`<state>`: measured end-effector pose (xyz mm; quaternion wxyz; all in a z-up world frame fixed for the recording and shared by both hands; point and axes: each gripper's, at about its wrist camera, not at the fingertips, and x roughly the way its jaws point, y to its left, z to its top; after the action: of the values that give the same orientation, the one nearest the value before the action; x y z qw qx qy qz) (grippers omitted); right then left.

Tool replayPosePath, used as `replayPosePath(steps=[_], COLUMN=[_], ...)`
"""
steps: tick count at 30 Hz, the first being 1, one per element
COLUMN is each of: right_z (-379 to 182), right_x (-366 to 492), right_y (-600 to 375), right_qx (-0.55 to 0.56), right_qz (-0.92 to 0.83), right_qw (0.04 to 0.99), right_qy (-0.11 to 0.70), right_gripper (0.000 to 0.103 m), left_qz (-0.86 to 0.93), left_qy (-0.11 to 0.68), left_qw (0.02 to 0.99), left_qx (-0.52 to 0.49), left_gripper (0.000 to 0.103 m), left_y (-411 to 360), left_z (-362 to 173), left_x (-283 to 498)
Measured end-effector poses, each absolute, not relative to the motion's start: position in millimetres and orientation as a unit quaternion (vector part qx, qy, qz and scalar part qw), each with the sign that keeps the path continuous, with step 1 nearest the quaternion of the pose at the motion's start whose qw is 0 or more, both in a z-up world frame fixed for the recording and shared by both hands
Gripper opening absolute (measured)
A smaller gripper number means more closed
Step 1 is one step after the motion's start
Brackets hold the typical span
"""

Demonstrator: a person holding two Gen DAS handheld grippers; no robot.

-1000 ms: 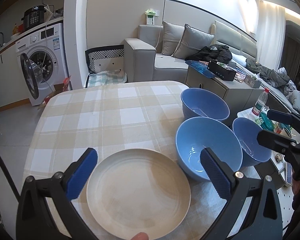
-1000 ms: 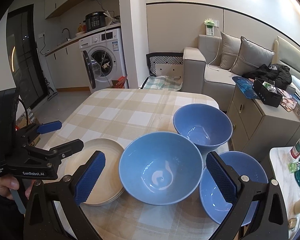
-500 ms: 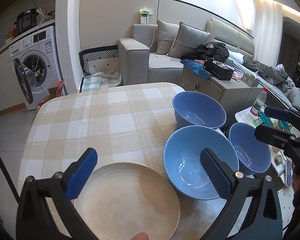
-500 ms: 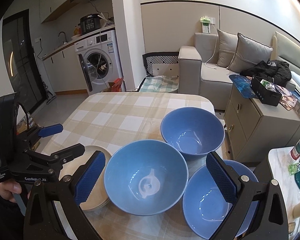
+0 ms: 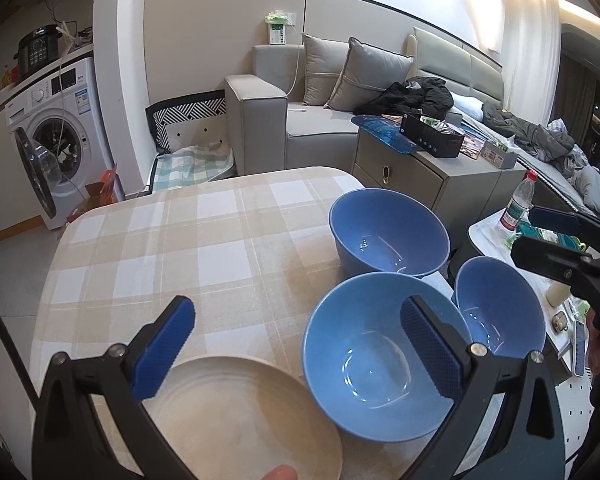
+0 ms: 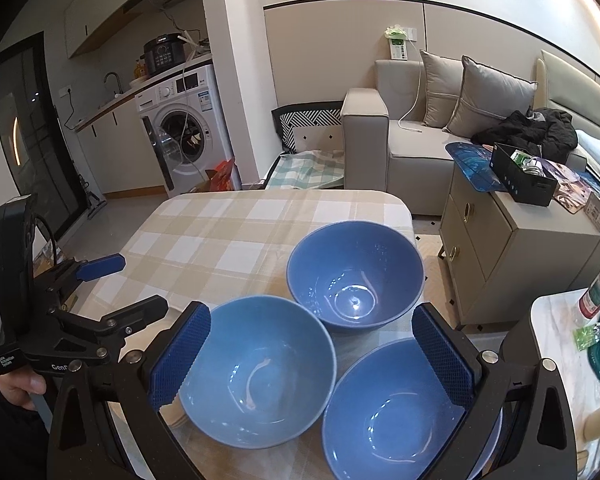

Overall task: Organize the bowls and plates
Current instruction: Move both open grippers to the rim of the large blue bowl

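Three blue bowls (image 6: 356, 276) (image 6: 256, 368) (image 6: 400, 412) cluster at the right edge of a table (image 5: 204, 240) under beige checked cloth, beside one beige plate (image 5: 240, 416). The left gripper (image 5: 296, 344), partly lettered "Gen", and the right gripper (image 6: 312, 356) both hang wide and empty. Beyond stand a washing machine (image 6: 184, 120) and grey sofa (image 6: 412, 140).

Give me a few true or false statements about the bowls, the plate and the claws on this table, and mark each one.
1. Three blue bowls sit on the table: near bowl, far bowl, right bowl. True.
2. The bowls are stacked inside each other. False: they stand separately, side by side.
3. The left claw is open. True.
4. The right claw grips a bowl. False: it is open, holding nothing.
5. The beige plate lies right of the bowls. False: it lies left of them.
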<state>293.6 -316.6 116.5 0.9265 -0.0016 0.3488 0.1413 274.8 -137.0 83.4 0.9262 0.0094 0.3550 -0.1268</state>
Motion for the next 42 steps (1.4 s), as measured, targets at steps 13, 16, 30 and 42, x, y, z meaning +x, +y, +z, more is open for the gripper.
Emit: replayPosePath(steps=[13,16,30,42], right_z=[113.6,111.4,94.9,67.8], right_x=[322.9,330.9,366.6,400.4], right_y=[-339.8,-344.7,-377.3,-394.2], right_qx=[0.010,0.014,0.047,0.085], right_qz=[0.142,0.140,0.119,0.112], right_qw=[0.922,0.920,0.913,0.894], right_qy=[0.361,0.366,0.387,0.424], right_gripper=[0.102,0.102,0.102,0.102], left_qz=[-0.137,-0.140,-0.143,-0.138], left_qy=[0.365,0.367,0.386,0.406], left_qw=[0.921,0.919,0.911,0.903], left_qx=[0.022,0.023,0.030,0.021], left_gripper=[0.103,0.103,0.103,0.103], left_y=[-162.5,-167.3,-188.1,-194.4], left_z=[80.4,79.5,68.5,51.1], left_x=[303.2,309.7,341.9,375.2])
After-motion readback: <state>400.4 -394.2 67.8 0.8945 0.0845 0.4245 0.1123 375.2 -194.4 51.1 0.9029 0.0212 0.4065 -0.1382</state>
